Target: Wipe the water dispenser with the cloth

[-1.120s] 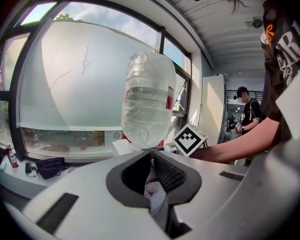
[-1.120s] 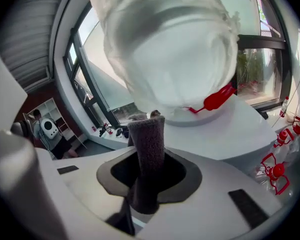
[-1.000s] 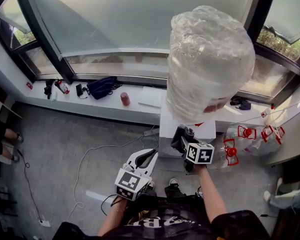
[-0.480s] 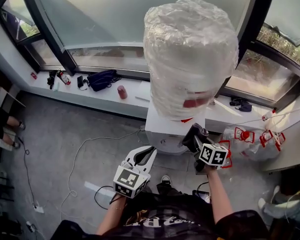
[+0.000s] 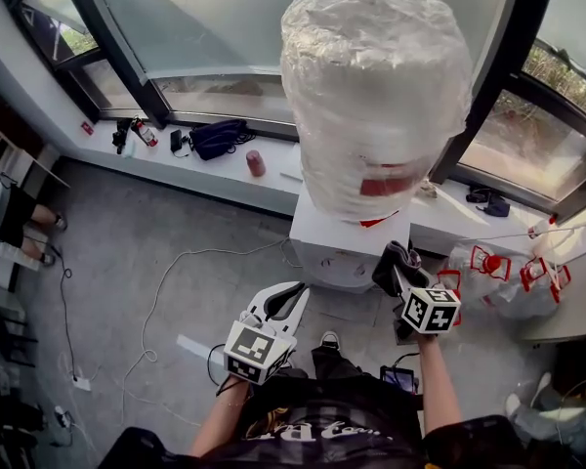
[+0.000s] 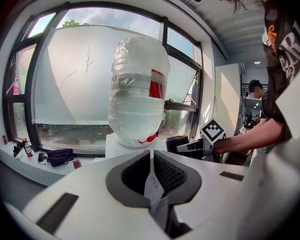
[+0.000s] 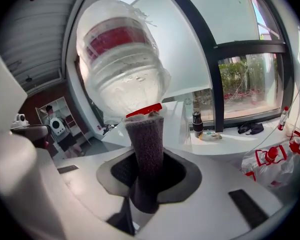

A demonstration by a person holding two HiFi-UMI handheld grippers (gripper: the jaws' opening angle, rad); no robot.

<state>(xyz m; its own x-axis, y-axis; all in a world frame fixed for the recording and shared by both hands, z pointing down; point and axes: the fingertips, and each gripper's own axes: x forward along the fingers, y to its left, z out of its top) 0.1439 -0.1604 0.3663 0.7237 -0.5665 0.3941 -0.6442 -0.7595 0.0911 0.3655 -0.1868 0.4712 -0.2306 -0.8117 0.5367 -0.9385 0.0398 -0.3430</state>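
Big window (image 5: pixel 225 18) across the top, grey floor (image 5: pixel 127 262) below it, and here is the dispenser (image 5: pixel 342 247), a white box standing against the sill (image 5: pixel 205 179). On top sits the bottle (image 5: pixel 376 96), upside down, wrapped in clear film, with a red label low on its side and a red ring at the neck.

Right hand-held gripper (image 5: pixel 393 260) is up at the dispenser's front right corner. Its jaws are clamped on the cloth (image 7: pixel 145 149), a dark grey fuzzy roll that sticks up out of the pads. In the right gripper view the cloth's tip lines up just under the bottle's red neck ring. Whether it touches the dispenser, I cannot tell.

Left hand-held gripper (image 5: pixel 285 299) hangs lower, in front of the dispenser's left corner and apart from it. The jaws are together, pad against pad, and point toward the bottle.

Off to the right, a heap of clear jugs with red handles (image 5: pixel 498 272) lies on the floor. On the sill there is a dark bag (image 5: pixel 220 137) and, near it, a small red cup (image 5: pixel 257 163). A white cable (image 5: pixel 176 281) trails over the floor.
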